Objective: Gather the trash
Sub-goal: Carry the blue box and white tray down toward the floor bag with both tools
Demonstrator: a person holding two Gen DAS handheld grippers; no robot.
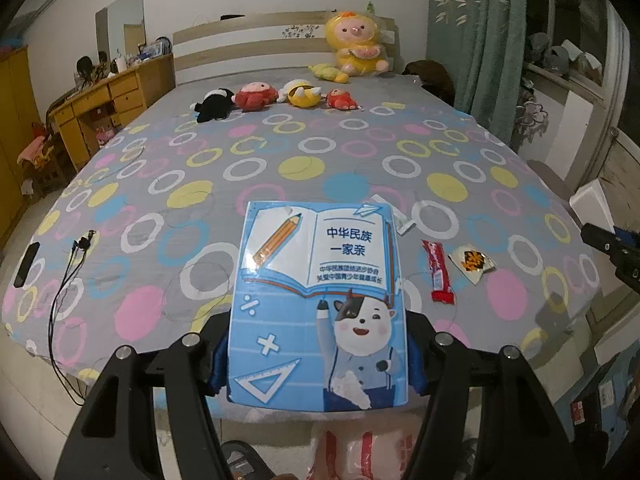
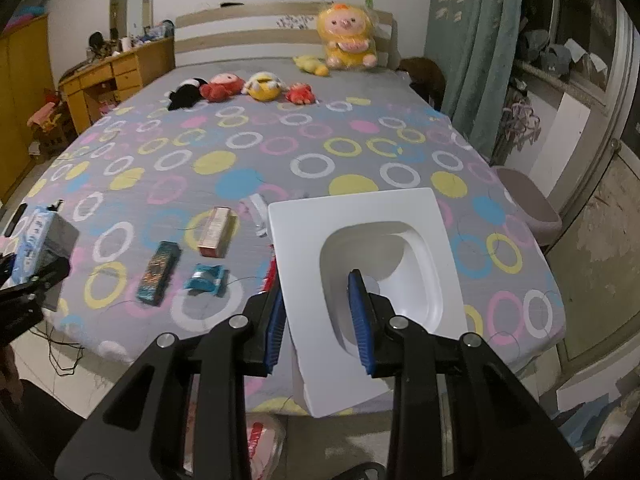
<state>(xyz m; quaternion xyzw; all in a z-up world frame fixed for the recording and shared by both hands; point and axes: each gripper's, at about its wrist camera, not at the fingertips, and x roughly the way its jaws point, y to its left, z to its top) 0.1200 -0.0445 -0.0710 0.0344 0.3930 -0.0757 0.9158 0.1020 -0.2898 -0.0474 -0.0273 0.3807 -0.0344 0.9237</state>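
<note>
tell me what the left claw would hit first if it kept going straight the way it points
The left claw is shut on a blue box that fills its line. Beyond the box, probably the bedspread, then much farther the plush toys near the headboard; depth is unclear.
</note>
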